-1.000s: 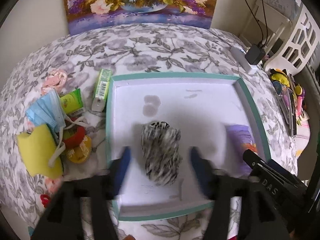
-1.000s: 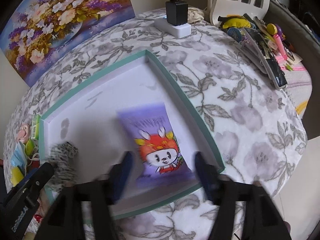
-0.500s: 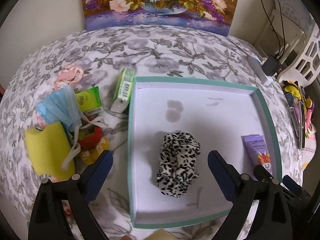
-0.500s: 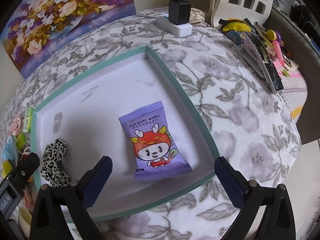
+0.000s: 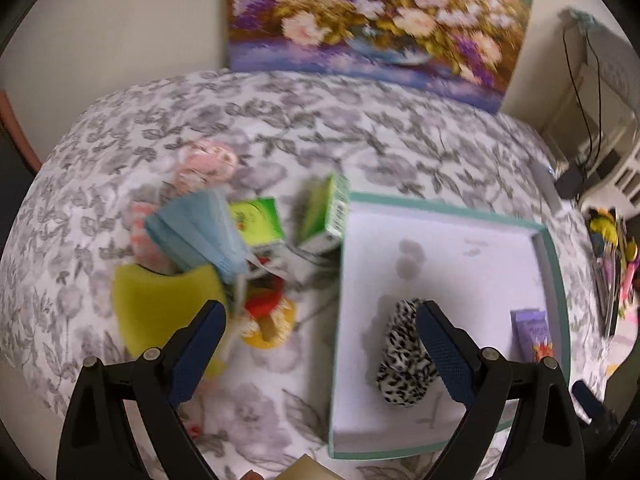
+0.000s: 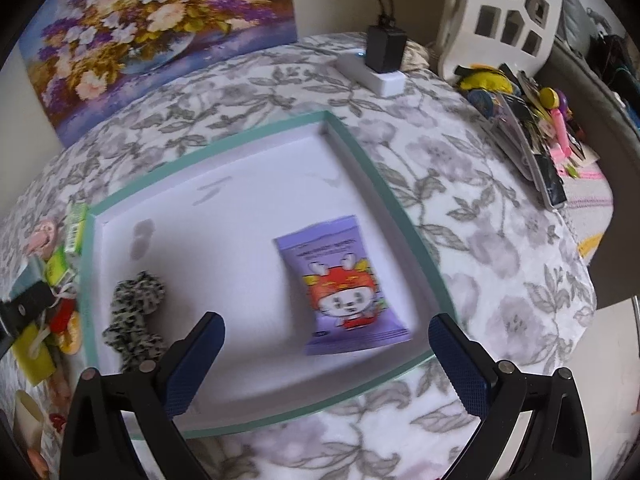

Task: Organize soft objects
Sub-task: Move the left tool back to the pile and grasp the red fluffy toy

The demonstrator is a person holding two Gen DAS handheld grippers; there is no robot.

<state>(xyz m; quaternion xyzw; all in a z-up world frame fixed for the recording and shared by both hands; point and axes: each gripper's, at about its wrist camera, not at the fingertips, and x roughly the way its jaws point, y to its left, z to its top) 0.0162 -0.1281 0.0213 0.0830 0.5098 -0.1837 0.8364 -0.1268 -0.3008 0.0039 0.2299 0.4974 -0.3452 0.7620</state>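
Both the left gripper [image 5: 320, 344] and right gripper [image 6: 326, 360] gape empty; the wipes packet [image 6: 344, 286] lies lengthwise front-to-back in the tray [image 6: 400, 208].

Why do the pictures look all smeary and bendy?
Left wrist view: motion blur smears the flower painting, blue face mask and yellow sponge, while the left gripper looks sharp. Right wrist view: the purple wipes packet and leopard-print scrunchie are softly blurred. In both, the fisheye lens curves the teal-rimmed tray and rounds the floral cloth.
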